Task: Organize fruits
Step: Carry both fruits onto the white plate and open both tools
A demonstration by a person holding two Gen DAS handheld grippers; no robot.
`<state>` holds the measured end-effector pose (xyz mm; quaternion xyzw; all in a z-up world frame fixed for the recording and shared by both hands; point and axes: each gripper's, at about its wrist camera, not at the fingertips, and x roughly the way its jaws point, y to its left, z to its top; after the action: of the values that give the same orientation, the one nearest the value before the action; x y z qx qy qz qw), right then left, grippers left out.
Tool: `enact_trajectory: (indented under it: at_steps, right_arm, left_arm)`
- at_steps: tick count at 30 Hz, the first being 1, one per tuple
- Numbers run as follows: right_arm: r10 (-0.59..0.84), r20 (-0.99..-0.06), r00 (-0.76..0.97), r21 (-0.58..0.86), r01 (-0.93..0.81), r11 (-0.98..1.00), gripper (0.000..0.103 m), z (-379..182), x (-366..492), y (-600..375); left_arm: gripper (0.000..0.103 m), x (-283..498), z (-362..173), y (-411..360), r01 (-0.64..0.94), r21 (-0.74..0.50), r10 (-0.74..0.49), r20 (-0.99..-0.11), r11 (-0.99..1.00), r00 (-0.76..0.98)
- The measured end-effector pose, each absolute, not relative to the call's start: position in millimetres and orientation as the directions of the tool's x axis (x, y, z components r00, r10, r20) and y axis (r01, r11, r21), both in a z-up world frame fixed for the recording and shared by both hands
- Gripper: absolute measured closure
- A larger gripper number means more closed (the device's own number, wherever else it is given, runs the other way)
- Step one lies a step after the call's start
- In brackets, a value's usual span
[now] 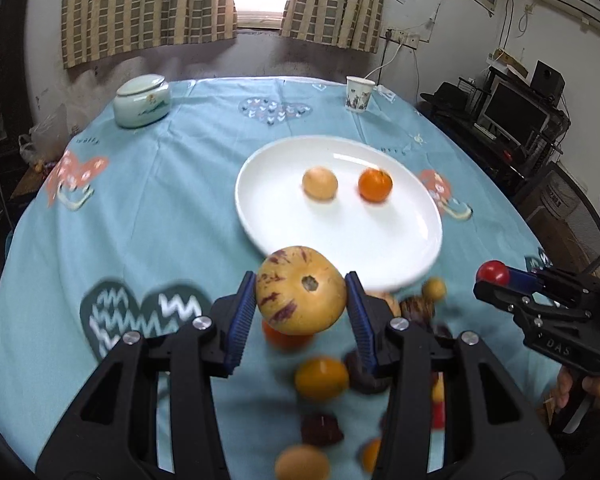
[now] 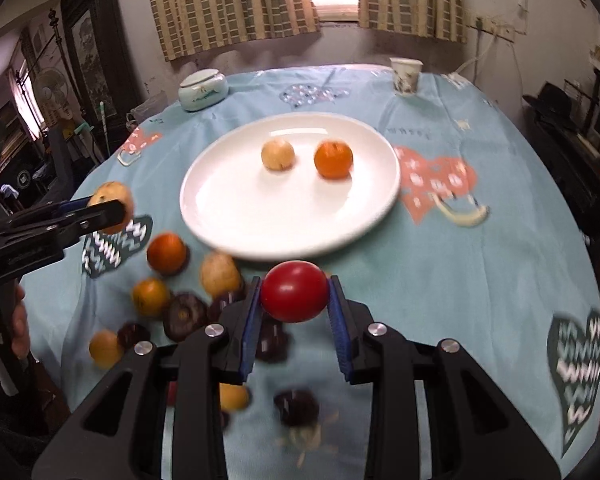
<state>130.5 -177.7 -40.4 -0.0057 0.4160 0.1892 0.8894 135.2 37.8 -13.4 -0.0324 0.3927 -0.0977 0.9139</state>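
Above the counter [image 1: 180,184], both grippers carry fruit. Left gripper [image 1: 302,304] is clamped on a streaked yellow melon [image 1: 300,290], held across its middle; looks firm, fairly heavy. Right gripper [image 2: 294,300] is nearly closed on a red tomato [image 2: 294,291]; smooth, soft, bruises easily. Plate [image 2: 236,224] holds two fruits. Loose pile below is blurred, partly hidden.

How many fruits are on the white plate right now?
2. A pale tan fruit sits left of an orange, apart, both on the far half of the white plate. None looks hidden.
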Motion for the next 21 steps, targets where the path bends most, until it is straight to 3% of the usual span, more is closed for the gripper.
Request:
enact_trajectory:
  at_steps: [10, 21]
  right_arm:
    - [0.341, -0.789, 0.511, 0.126, -0.408, 0.904, 0.071, -47, 263, -119]
    - [0.308, -0.799, 0.517, 0.083, -0.412, 0.907, 0.07, -63, 307, -105]
  left_arm:
    - [0.057, 288, -32, 19, 0.114, -0.111, -0.157, -0.801, 0.987, 0.578]
    - [0.057, 321, -58, 22, 0.082, -0.136, -0.158, -0.832, 0.987, 0.532]
